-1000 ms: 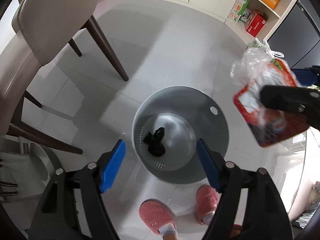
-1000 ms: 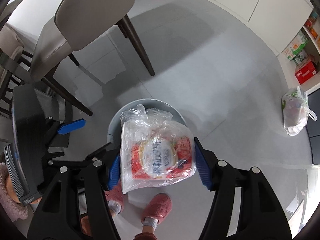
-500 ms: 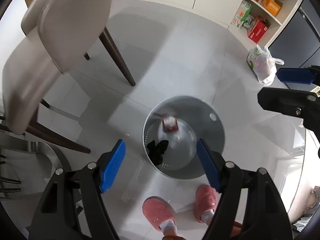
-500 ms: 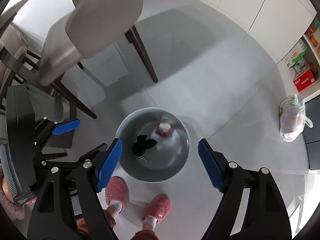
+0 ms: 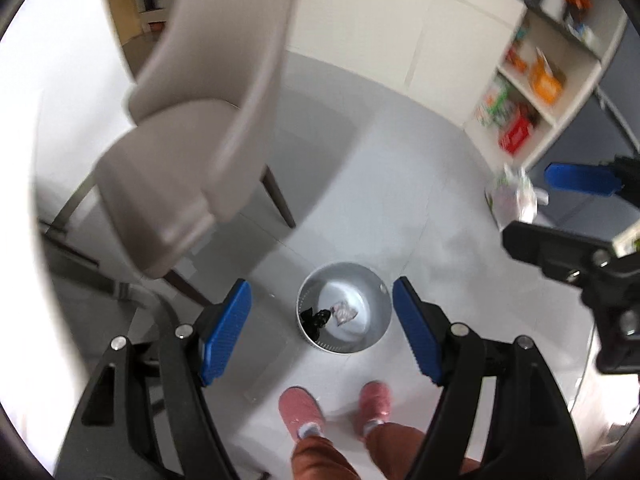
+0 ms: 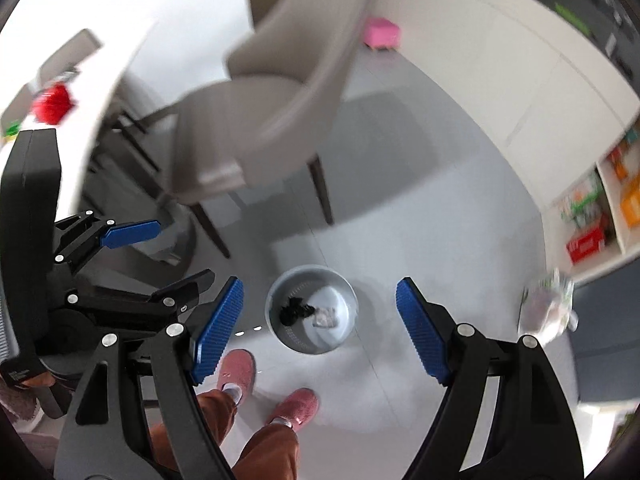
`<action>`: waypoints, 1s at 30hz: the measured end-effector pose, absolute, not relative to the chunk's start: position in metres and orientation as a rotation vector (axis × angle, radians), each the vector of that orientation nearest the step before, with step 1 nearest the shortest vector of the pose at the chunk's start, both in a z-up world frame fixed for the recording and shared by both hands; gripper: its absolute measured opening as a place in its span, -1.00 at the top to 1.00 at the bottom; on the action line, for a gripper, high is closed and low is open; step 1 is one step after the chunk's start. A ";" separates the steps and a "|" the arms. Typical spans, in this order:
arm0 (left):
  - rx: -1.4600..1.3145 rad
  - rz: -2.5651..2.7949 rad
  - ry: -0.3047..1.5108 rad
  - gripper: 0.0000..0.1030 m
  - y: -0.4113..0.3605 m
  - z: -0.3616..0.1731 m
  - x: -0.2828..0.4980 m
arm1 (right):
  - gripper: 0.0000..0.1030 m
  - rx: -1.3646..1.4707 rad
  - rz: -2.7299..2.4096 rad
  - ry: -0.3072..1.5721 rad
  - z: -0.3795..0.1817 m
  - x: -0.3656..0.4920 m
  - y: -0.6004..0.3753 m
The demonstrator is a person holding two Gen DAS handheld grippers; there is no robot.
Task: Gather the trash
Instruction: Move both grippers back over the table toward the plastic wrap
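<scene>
Grey floor tiles (image 5: 360, 184) carry a round metal bin (image 5: 345, 307); inside lie a crumpled clear wrapper (image 5: 344, 313) with red print and a black wad (image 5: 315, 318). Both the left hand-held gripper (image 5: 320, 330) and right hand-held gripper (image 6: 318, 326) hang above, jaws wide and empty. Pink slippers (image 5: 300, 406) stand nearby.

Pale grey tiled floor (image 5: 360, 184), glossy, faint grout lines. Beige upholstered chair (image 5: 192, 128) with dark wooden legs left of centre, motion-blurred. White cabinet fronts (image 5: 400, 40) along far wall. Open white shelving unit (image 5: 560, 92) at right, holding red, orange, green boxes. Pink stool (image 6: 381, 36) on floor by cabinets. White surface (image 6: 80, 60) at left edge, overexposed. Light bright, even; soft shadow under chair.
</scene>
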State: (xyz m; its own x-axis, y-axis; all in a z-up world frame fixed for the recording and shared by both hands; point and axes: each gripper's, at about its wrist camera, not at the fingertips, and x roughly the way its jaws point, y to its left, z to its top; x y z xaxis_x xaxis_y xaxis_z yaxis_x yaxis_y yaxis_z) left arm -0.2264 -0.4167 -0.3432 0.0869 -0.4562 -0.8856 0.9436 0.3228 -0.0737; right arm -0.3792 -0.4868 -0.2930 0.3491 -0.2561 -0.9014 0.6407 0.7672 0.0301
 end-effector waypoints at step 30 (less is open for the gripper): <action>0.151 -0.262 0.876 -0.42 -0.013 -0.168 0.013 | -0.47 -0.017 0.161 0.865 -0.130 -0.022 -0.197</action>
State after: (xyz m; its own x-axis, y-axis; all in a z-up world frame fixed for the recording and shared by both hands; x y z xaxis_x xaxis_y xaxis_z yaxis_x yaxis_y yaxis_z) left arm 0.0132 -0.0129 -0.1684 0.6114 -0.1644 -0.7740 0.2877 0.9574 0.0239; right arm -0.0224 -0.1972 -0.1303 0.6376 0.1338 -0.7587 -0.1477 0.9878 0.0501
